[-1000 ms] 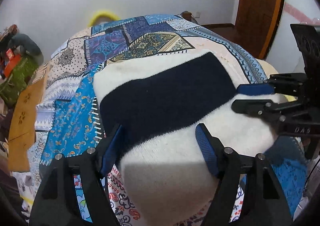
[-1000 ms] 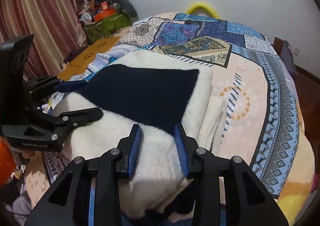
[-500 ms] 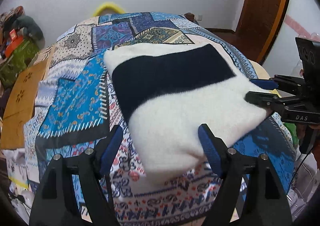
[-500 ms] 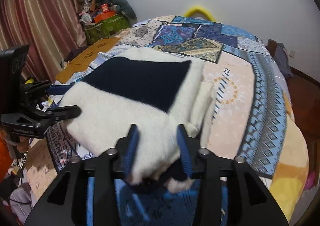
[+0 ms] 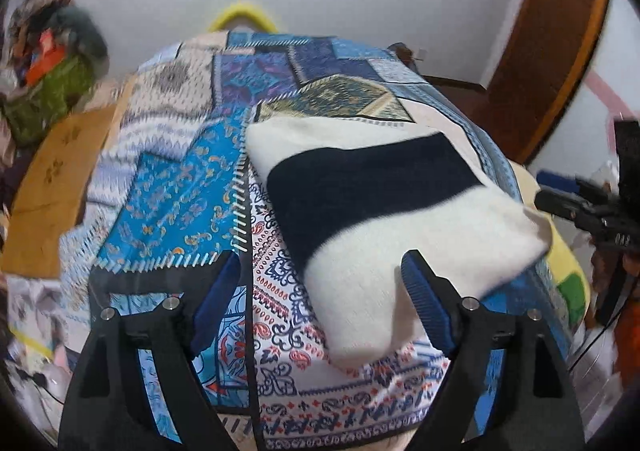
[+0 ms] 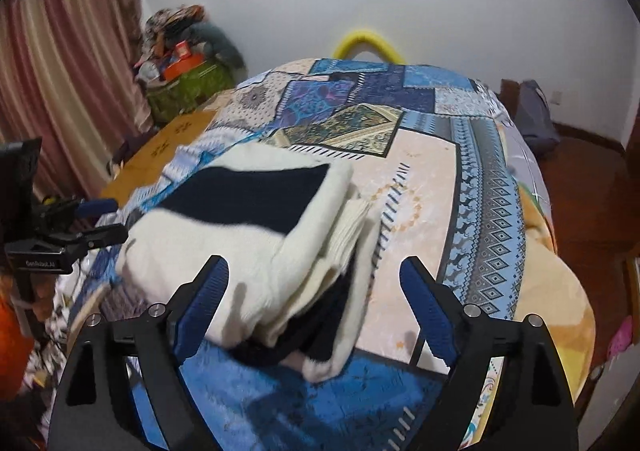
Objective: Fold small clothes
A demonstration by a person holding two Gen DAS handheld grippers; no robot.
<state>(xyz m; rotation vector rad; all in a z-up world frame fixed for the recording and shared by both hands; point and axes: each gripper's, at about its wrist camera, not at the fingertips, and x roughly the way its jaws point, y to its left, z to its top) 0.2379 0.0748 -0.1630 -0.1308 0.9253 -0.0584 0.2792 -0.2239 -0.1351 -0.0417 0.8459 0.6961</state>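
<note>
A folded white knit garment with a wide navy band [image 5: 372,207] lies on the patchwork bedspread [image 5: 172,187]; it also shows in the right wrist view [image 6: 256,227], with stacked folded layers at its near right edge. My left gripper [image 5: 320,291] is open and empty, just short of the garment's near edge. My right gripper [image 6: 314,299] is open wide and empty, with the garment's near corner lying between its jaws, untouched. The right gripper shows at the right edge of the left wrist view [image 5: 576,207], and the left gripper at the left edge of the right wrist view [image 6: 80,227].
A brown cardboard sheet [image 5: 48,179] lies at the bed's left side, with a pile of bags and clothes [image 6: 184,71] beyond it. A yellow hoop [image 6: 366,41] stands behind the bed. A wooden door [image 5: 548,39] is at the right. Curtains [image 6: 60,71] hang at the left.
My right gripper has opened and let go of the garment's edge. Both grippers have drawn back from the garment, which now lies folded on the bed.
</note>
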